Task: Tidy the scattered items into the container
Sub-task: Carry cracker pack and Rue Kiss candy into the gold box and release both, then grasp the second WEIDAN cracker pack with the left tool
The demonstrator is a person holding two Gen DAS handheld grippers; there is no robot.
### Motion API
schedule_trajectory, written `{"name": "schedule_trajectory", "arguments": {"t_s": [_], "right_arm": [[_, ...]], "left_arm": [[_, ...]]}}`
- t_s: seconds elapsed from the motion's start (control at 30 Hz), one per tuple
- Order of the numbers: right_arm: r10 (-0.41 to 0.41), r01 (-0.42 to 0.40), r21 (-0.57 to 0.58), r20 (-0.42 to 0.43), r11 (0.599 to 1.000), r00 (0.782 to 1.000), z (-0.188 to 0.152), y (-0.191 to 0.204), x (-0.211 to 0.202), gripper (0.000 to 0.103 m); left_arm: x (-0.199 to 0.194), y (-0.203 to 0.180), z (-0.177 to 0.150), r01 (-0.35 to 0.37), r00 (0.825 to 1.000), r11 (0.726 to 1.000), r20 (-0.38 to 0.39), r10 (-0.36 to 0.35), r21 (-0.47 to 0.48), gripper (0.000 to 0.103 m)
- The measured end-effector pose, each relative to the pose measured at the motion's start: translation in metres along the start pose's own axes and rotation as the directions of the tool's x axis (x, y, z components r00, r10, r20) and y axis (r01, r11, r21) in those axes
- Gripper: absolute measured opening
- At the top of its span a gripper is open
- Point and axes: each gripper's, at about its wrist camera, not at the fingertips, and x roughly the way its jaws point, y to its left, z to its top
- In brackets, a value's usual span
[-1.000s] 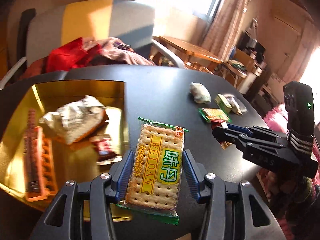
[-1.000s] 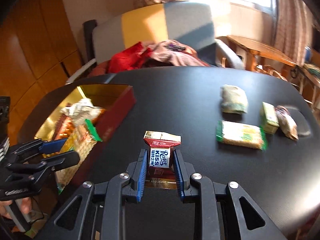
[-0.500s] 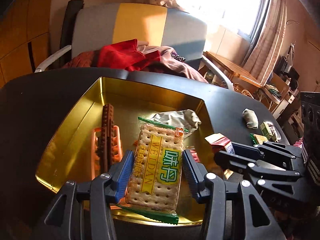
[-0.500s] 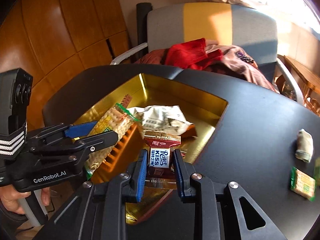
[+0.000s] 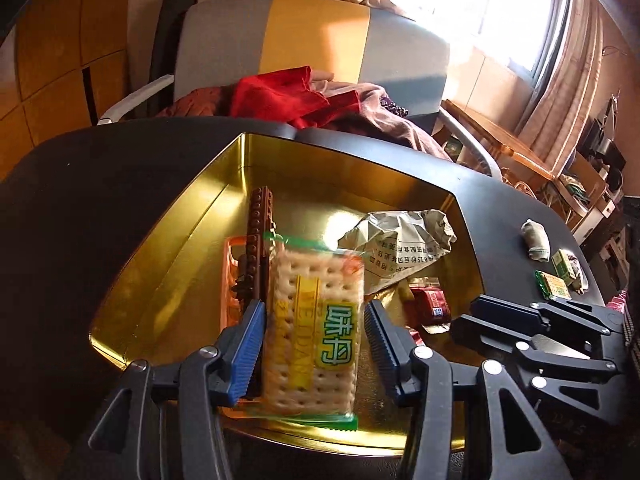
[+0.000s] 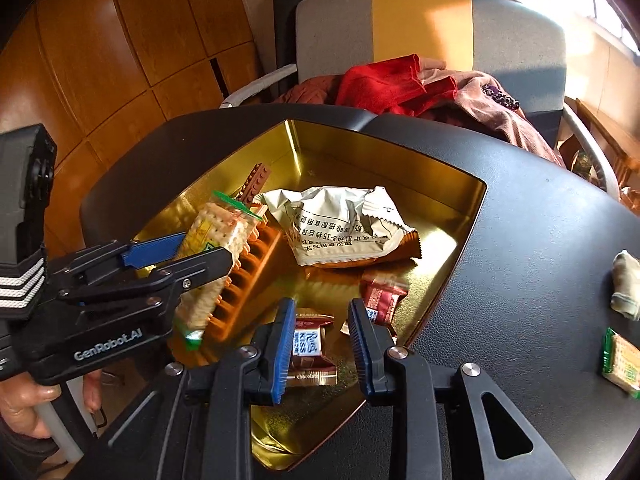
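Left wrist view: the left gripper (image 5: 314, 344) hung over the near part of the gold tin (image 5: 168, 248), its jaws opening. The cracker pack (image 5: 314, 332) stood between the blue pads, blurred, with a thin gap showing on each side, so the pads no longer pressed it. Just behind and left of the pack lay an orange rack (image 5: 234, 276) with a brown brick strip (image 5: 260, 240) across it. A crumpled white bag (image 5: 400, 240) lay farther back in the tin, and a red candy (image 5: 430, 304) lay beside it toward the right. The right gripper (image 5: 468, 316) reached in from the right over the tin's edge. On the black table (image 5: 100, 200) beyond the tin lay a small grey bundle (image 5: 536, 240) and a green packet (image 5: 554, 286).

Right wrist view: the right gripper (image 6: 320, 340) pointed down over the tin's (image 6: 460, 220) near corner, jaws opening and already well apart. The chocolate (image 6: 310, 346) was between them, against the left pad and clear of the right one; whether it lay on the tin floor I could not tell. The red candy (image 6: 380, 300) lay just beyond the right finger. To the left, the left gripper (image 6: 200, 252), held by a hand (image 6: 24, 404), had the cracker pack (image 6: 216, 240) between its fingers above the orange rack (image 6: 248, 280). The white bag (image 6: 340, 228) lay mid-tin. The grey bundle (image 6: 624, 280) and green packet (image 6: 620, 360) lay on the table (image 6: 540, 220) at the right.
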Motion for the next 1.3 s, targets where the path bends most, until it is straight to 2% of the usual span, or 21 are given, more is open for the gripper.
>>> {"name": "schedule_trajectory", "arguments": {"t_s": [0.13,0.3,0.47,0.6,0.67,0.83,0.93,1.0,1.13,1.3], "right_arm": [[0.006,-0.007,0.033,0.028,0.999,1.000,-0.004,-0.006,-0.013,0.030],[-0.009,0.002,0.111,0.063,0.994,0.998,-0.016,-0.029,-0.033,0.034],[-0.078,0.060,0.244,0.066,0.968,0.995,-0.046,-0.078,-0.055,0.045],[-0.175,0.147,0.372,0.041,0.916,0.984,-0.083,-0.137,-0.079,0.051],[-0.224,0.189,0.440,0.028,0.878,0.974,-0.102,-0.169,-0.093,0.055],[-0.326,0.246,0.574,0.038,0.781,0.945,-0.136,-0.241,-0.134,0.080],[-0.370,0.270,0.611,0.040,0.744,0.928,-0.148,-0.274,-0.153,0.093],[-0.397,0.287,0.629,0.038,0.722,0.917,-0.156,-0.294,-0.164,0.095],[-0.402,0.273,0.649,0.055,0.710,0.914,-0.158,-0.329,-0.179,0.097],[-0.373,0.221,0.664,0.094,0.715,0.923,-0.139,-0.374,-0.185,0.099]], "left_arm": [[-0.011,-0.005,0.002,-0.040,0.999,0.999,0.036,0.039,0.020,0.057],[-0.028,-0.020,0.009,-0.032,0.997,0.998,0.074,0.028,0.050,0.058],[-0.036,-0.059,0.010,0.056,0.997,0.990,0.053,-0.063,0.132,0.060],[-0.032,-0.101,0.004,0.127,0.992,0.972,-0.001,-0.129,0.200,0.061],[-0.027,-0.128,0.000,0.162,0.987,0.955,-0.033,-0.159,0.249,0.061],[-0.010,-0.198,-0.011,0.234,0.972,0.894,-0.111,-0.207,0.382,0.061],[0.004,-0.238,-0.020,0.279,0.959,0.853,-0.168,-0.226,0.442,0.061],[0.014,-0.261,-0.027,0.301,0.952,0.823,-0.198,-0.232,0.482,0.061],[0.030,-0.300,-0.036,0.345,0.937,0.766,-0.247,-0.247,0.543,0.061],[0.052,-0.335,-0.032,0.397,0.916,0.730,-0.291,-0.275,0.557,0.061]]}}
